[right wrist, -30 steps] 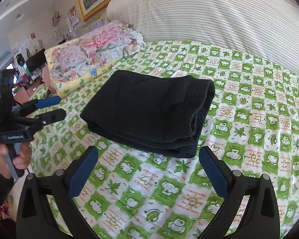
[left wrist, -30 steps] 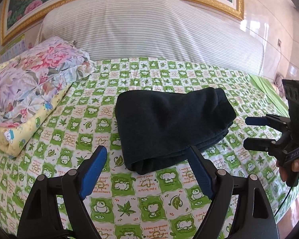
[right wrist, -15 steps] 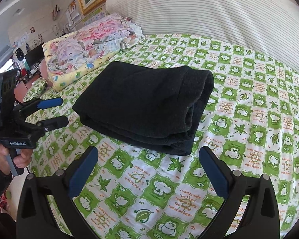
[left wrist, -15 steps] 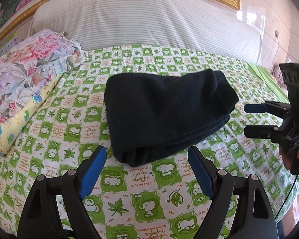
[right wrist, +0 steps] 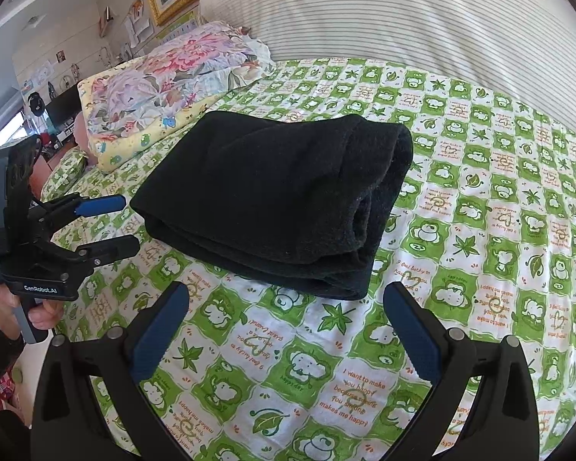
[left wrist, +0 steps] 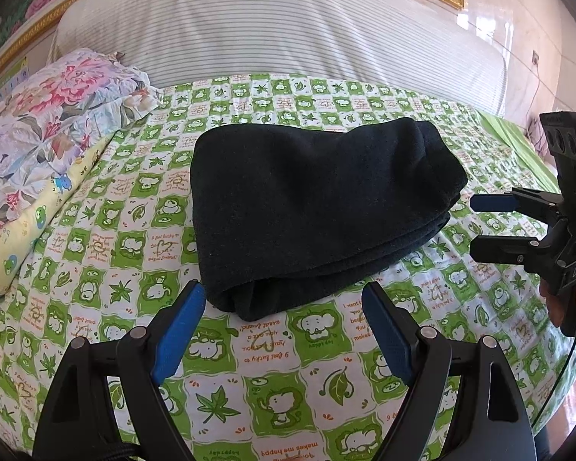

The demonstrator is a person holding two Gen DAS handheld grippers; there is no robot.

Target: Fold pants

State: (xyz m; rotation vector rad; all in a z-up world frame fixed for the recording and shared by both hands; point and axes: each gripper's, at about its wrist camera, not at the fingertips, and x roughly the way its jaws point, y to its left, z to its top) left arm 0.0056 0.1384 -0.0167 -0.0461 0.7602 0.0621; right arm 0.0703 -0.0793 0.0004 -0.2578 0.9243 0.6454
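Presently: your folded black fleece pants [left wrist: 311, 207] rest mid-bedsheet [left wrist: 272, 368], seemingly finished; left gripper [left wrist: 284, 330] and right gripper [right wrist: 288, 330] gape empty, clear.

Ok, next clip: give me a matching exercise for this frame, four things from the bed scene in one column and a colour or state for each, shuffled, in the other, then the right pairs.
Things:
1. pants
2. bedsheet
3. floral pillow
4. left gripper

Colour or state:
A. open, holding nothing
B. pink and purple flowers, at the left edge of the bed
C. black, folded into a thick bundle
D. green and white checks with cartoon animals

Pairs: 1-C, 2-D, 3-B, 4-A

The right gripper is open too and clear of the pants.
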